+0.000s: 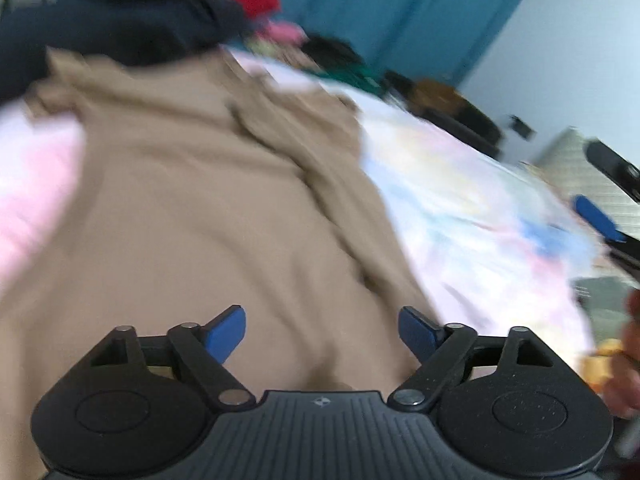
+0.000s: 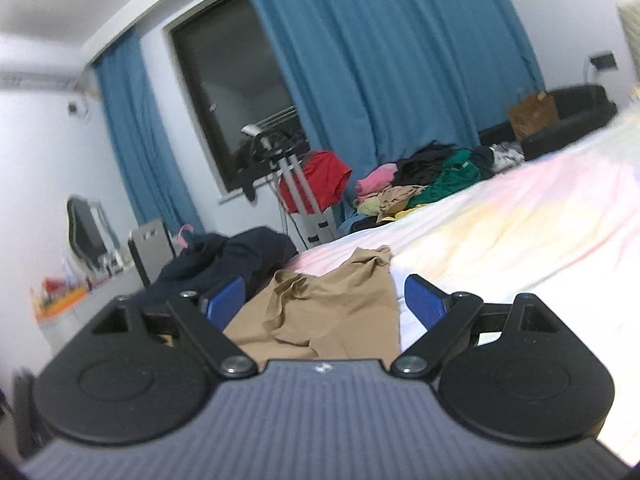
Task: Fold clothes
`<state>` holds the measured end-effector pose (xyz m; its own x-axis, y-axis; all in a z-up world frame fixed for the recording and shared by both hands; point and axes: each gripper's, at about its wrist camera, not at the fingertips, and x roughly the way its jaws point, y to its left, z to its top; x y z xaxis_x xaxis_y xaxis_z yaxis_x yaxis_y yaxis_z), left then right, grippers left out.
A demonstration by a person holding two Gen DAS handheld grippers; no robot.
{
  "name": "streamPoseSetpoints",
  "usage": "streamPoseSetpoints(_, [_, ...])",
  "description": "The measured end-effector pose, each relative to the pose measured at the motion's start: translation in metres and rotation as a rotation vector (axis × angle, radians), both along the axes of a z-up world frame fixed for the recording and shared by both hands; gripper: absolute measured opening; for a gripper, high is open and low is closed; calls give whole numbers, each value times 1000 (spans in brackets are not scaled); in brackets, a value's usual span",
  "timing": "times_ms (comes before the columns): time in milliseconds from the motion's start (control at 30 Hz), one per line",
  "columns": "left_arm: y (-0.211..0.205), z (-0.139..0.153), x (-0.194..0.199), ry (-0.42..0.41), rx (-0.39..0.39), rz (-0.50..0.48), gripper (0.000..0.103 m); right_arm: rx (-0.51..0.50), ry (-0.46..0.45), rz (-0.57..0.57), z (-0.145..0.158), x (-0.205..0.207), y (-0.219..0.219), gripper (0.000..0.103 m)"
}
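Note:
A tan garment (image 1: 200, 200) lies spread and creased on the pastel bed sheet (image 1: 460, 208). My left gripper (image 1: 322, 314) hovers just over its near part, tilted down, jaws open with nothing pinched between the blue pads. In the right wrist view the same tan garment (image 2: 332, 308) lies beyond my right gripper (image 2: 324, 286), which points almost level across the bed with its jaws open and empty. A blue pad (image 1: 596, 214) of the right gripper shows at the right edge of the left wrist view, away from the cloth. The left wrist view is blurred.
A dark navy garment (image 2: 232, 256) lies bunched at the bed's far left corner, touching the tan one. A mixed pile of clothes (image 2: 420, 180) sits at the far edge. A red cloth (image 2: 324, 176) hangs on a stand by the blue curtains (image 2: 380, 60).

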<state>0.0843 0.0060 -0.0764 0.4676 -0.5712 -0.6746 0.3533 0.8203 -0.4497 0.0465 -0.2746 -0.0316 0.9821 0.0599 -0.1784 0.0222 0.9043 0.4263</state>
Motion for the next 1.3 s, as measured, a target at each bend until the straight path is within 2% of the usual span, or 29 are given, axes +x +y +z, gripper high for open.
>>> streamPoseSetpoints(100, [-21, -15, -4, 71, -29, -41, 69, 74, 4, -2, -7, 3, -18, 88])
streamPoseSetpoints(267, [-41, -40, -11, 178, -148, -141, 59, 137, 56, -7, -21, 12, -34, 88])
streamPoseSetpoints(300, [-44, -46, -12, 201, -153, -155, 51, 152, 57, -6, -22, 13, -37, 88])
streamPoseSetpoints(333, [-47, -52, -12, 224, -155, -167, 49, 168, 59, -5, -23, 14, -40, 89])
streamPoseSetpoints(367, [-49, -58, -12, 247, -156, -179, 47, 184, 57, -1, -24, 15, -42, 89])
streamPoseSetpoints(467, [-57, -63, -16, 243, -127, -208, 45, 219, 70, 20, -29, 19, -43, 89])
streamPoseSetpoints(533, [-63, -64, -17, 232, -128, -233, 31, 216, 92, 29, -32, 23, -40, 89])
streamPoseSetpoints(567, [-65, -64, -16, 227, -129, -249, 11, 209, 103, 30, -33, 25, -37, 89])
streamPoseSetpoints(600, [-66, -63, -16, 222, -129, -259, 4, 203, 113, 32, -34, 27, -35, 89])
streamPoseSetpoints(733, [-63, -45, -22, 162, -135, -257, 2, 195, 127, 41, -36, 29, -30, 89])
streamPoseSetpoints(933, [-27, -8, -29, 160, -244, -209, 2, 202, 142, 31, -38, 27, -31, 89])
streamPoseSetpoints(1000, [-12, -1, -31, 157, -246, -179, 2, 209, 150, 29, -39, 28, -32, 89])
streamPoseSetpoints(1100, [8, -1, -32, 185, -231, -108, 2, 215, 163, 33, -40, 30, -33, 89])
streamPoseSetpoints(1167, [19, -6, -32, 199, -192, -64, 2, 214, 170, 37, -40, 30, -32, 89])
streamPoseSetpoints(1233, [26, -11, -32, 211, -135, -21, 2, 206, 177, 41, -39, 31, -31, 89])
streamPoseSetpoints(1300, [20, -20, -31, 222, -44, 3, 2, 185, 183, 41, -38, 31, -27, 89])
